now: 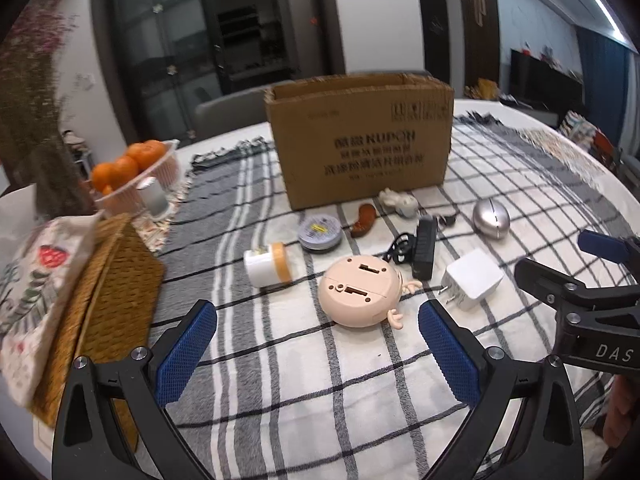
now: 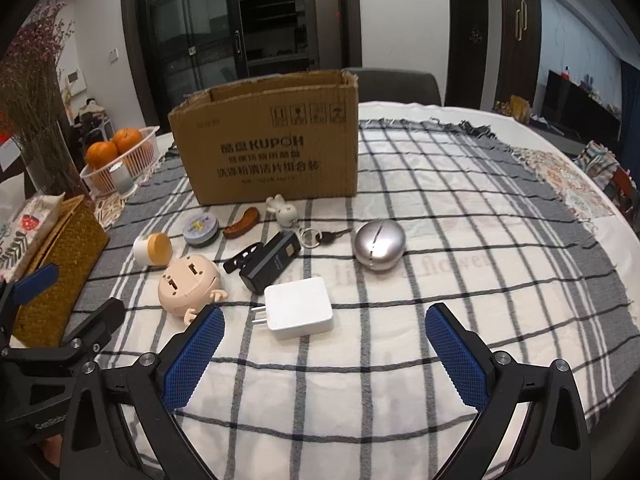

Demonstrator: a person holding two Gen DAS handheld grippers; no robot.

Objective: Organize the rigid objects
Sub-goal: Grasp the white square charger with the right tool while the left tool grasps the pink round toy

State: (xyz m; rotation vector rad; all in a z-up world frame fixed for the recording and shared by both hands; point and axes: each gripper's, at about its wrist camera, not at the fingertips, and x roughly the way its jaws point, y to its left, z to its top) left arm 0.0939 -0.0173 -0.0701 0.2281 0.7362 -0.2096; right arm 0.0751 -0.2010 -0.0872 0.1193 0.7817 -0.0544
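Two grippers hang low over the checked tablecloth (image 2: pixel 400 360), each spread wide with nothing between its blue pads: the left gripper (image 1: pixel 318 326) nearest the round beige toy (image 1: pixel 360 290), the right gripper (image 2: pixel 325 330) nearest the white charger (image 2: pixel 299 308). The toy lies face down, its flat back and two slots upward, small arms toward the camera. The charger lies flat just right of it, prongs pointing left in the right wrist view. Behind the two, touching neither, a black adapter (image 2: pixel 271 262) rests on its side with a dark cord looped at its left end. Left of that, a small white jar with an orange lid (image 1: pixel 268 266) lies tipped over, lid to the right. Further right, well apart from the charger, sits a silver egg-shaped object (image 2: pixel 379 249). Between it and the adapter lies a key ring with a key (image 2: pixel 320 236). Beyond these come a round grey tin (image 1: pixel 320 232), a brown curved piece (image 1: pixel 363 220) and a white rabbit figure (image 2: pixel 283 210), all just in front of the cardboard box (image 2: pixel 272 148). The box stands upright, top open, printed side facing the cameras. At the table's far left, a white basket of oranges (image 1: pixel 132 176) sits behind a woven box (image 1: pixel 108 288) draped with printed cloth.
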